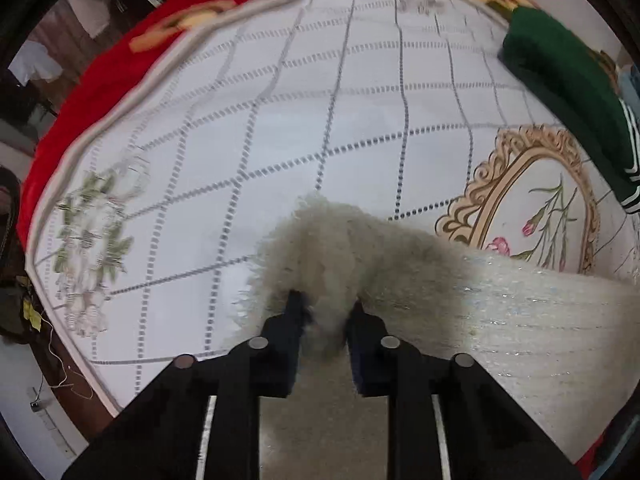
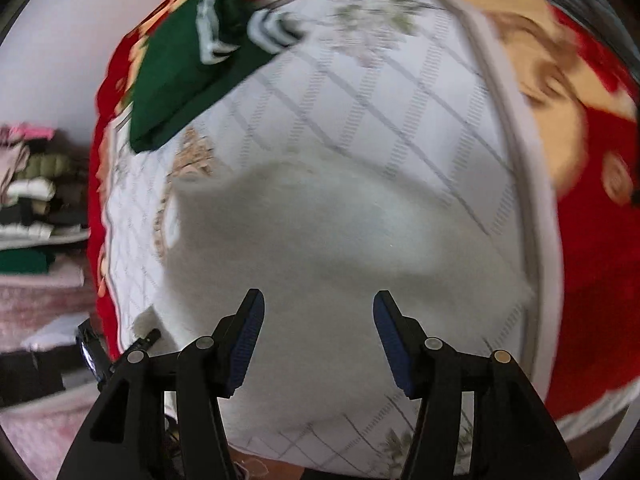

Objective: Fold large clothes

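A large fluffy white sweater (image 1: pixel 520 320) lies on a white quilted bed cover (image 1: pixel 280 120). My left gripper (image 1: pixel 326 300) is shut on a bunched fuzzy edge of the sweater (image 1: pixel 328 240) and holds it above the cover. In the right wrist view the sweater (image 2: pixel 320 240) spreads out as a blurred white mass below my right gripper (image 2: pixel 319 308). That gripper is open and empty, its blue-padded fingers (image 2: pixel 250 340) wide apart just above the fabric.
A folded green garment with white stripes (image 1: pixel 568 92) lies at the cover's far right; it also shows in the right wrist view (image 2: pixel 188 64). A red floral blanket (image 2: pixel 592 240) lies under the cover. Stacked folded clothes (image 2: pixel 32 192) sit off the bed at left.
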`<move>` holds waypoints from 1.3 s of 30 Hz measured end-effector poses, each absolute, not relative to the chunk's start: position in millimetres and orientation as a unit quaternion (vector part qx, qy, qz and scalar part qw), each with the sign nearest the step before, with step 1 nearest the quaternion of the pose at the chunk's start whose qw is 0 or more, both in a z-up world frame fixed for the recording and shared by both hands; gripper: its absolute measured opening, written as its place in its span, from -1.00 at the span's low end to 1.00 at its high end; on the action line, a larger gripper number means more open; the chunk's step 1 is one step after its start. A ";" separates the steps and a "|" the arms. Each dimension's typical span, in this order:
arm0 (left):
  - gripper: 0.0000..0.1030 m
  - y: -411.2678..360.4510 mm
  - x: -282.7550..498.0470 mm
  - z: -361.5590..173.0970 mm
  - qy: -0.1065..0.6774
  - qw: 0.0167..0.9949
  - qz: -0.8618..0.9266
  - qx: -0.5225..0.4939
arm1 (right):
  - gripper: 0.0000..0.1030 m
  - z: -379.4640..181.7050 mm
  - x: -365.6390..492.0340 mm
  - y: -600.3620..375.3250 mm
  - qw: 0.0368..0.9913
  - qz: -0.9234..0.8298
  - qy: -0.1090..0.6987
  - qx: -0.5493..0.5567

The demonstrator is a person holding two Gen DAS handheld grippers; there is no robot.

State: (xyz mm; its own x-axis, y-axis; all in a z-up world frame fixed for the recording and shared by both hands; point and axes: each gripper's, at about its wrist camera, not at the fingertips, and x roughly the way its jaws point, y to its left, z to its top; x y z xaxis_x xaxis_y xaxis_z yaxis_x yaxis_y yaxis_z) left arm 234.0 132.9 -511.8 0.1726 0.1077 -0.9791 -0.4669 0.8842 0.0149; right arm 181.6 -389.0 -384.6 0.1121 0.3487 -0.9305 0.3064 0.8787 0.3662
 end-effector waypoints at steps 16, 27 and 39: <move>-0.56 141.7 229.1 -518.7 0.623 0.738 0.196 -0.171 | -0.07 -511.3 310.1 -270.1 0.669 -0.012 0.736 0.100; 0.81 125.7 197.0 -457.3 0.560 0.771 0.205 -0.222 | -0.06 -434.0 255.8 -244.3 0.645 0.144 0.745 0.089; 0.81 119.6 64.6 -473.4 0.558 0.676 0.298 -0.378 | -0.04 -498.6 253.5 -207.8 0.607 0.116 0.786 0.029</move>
